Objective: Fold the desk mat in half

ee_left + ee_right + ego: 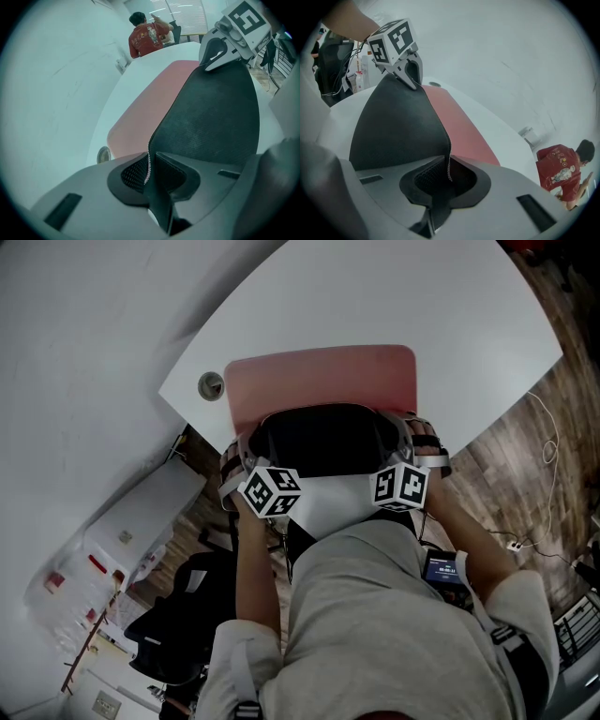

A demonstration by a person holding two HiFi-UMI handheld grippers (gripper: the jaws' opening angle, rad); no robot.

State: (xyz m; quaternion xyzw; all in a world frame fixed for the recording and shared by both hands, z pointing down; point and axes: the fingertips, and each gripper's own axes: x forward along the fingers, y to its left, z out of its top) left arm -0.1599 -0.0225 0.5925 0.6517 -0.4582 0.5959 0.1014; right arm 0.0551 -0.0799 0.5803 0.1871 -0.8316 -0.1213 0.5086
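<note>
left gripper (151,176): jaws nearly together, pinching the near-left corner of the desk mat (323,381), right on the stitched hem (149,157).
right gripper (445,180): same, pads clamped on the near-right corner, hem running down between them.
mat, near half: lifted off the white table (394,306) and curled up toward the person, black textured underside showing, sagging a little between the two corners.
mat, far half: pink face up, lying on the table; far edge looks flat, but it is small in the head view, so not certain.
handling: judged light, thin and limp. It bends easily and will not hold a shape, so both corners need to travel together. The underside looks grippy and the pink face smoother.
where to hold: the two near corners at the hem, as now; a mid-edge grip would probably let the corners droop.
head view only: both corners at once, the full mat outline, cable grommet (212,385) just left of the mat.
gripper views only: the actual pinch on the hem, each showing the other gripper across the fold; far off, a person in a red shirt (147,37).
</note>
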